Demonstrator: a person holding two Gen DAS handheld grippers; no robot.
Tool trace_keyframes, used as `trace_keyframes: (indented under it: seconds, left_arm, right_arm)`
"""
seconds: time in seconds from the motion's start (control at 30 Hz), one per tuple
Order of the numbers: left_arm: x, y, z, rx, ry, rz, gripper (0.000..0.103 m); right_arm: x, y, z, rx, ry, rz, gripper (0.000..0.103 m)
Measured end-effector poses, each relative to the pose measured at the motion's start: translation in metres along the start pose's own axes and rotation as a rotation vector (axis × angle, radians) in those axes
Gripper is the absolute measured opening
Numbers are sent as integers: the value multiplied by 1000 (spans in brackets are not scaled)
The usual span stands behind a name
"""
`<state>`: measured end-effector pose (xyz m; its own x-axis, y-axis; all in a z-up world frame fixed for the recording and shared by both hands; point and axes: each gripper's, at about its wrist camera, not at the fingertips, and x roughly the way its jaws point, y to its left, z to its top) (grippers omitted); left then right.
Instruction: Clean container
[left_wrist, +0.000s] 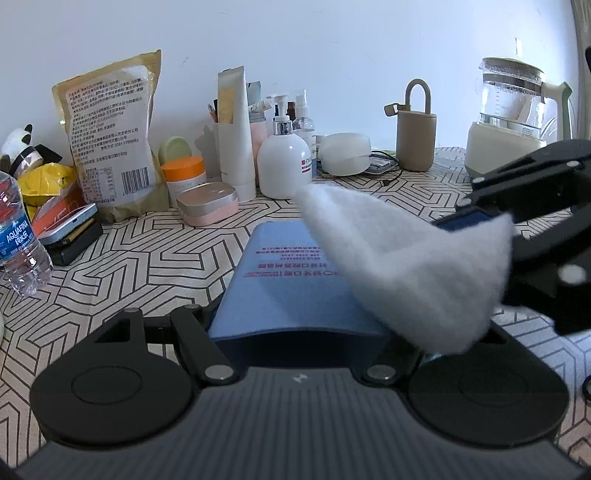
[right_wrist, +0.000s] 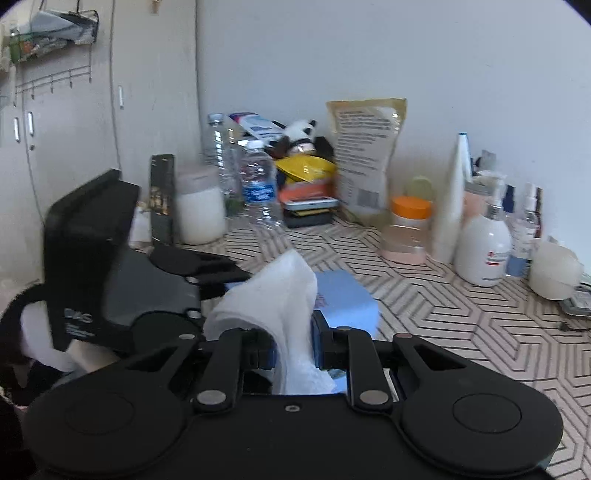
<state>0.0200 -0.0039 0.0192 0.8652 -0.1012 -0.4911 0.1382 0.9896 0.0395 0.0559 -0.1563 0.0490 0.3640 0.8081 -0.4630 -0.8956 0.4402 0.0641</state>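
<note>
A flat blue container (left_wrist: 291, 280) with red print lies lengthwise between the fingers of my left gripper (left_wrist: 295, 330), which is shut on its sides just above the patterned tablecloth. My right gripper (left_wrist: 476, 221) comes in from the right, shut on a white cloth (left_wrist: 406, 266) that drapes over the container's right top edge. In the right wrist view the cloth (right_wrist: 277, 295) is pinched between the blue pads of the right gripper (right_wrist: 293, 345). Beyond it shows the container (right_wrist: 347, 299), with the left gripper (right_wrist: 225, 284) at its left end.
The back of the table (left_wrist: 122, 266) is crowded: a brown printed bag (left_wrist: 110, 136), a water bottle (left_wrist: 22, 236), a pink tin (left_wrist: 208, 205), a white pump bottle (left_wrist: 284, 162), a tan flask (left_wrist: 415, 136) and a glass kettle (left_wrist: 513, 110). A cable (left_wrist: 388, 181) lies behind the container.
</note>
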Motion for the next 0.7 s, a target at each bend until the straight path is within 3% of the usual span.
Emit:
trace_keyframes:
  seconds: [0.33,0.53,0.7]
  left_arm:
    - [6,4,2,11,-1,-2,72]
    - [7,8,2,-3,4,-24,72]
    - [8,8,1,0,9,-30,72]
  right_arm:
    - [4,-3,0,53,-18,100,24]
    - [8,-11,-3,77,-39,68,24]
    - [14,-35,-5,179,-57,7,34]
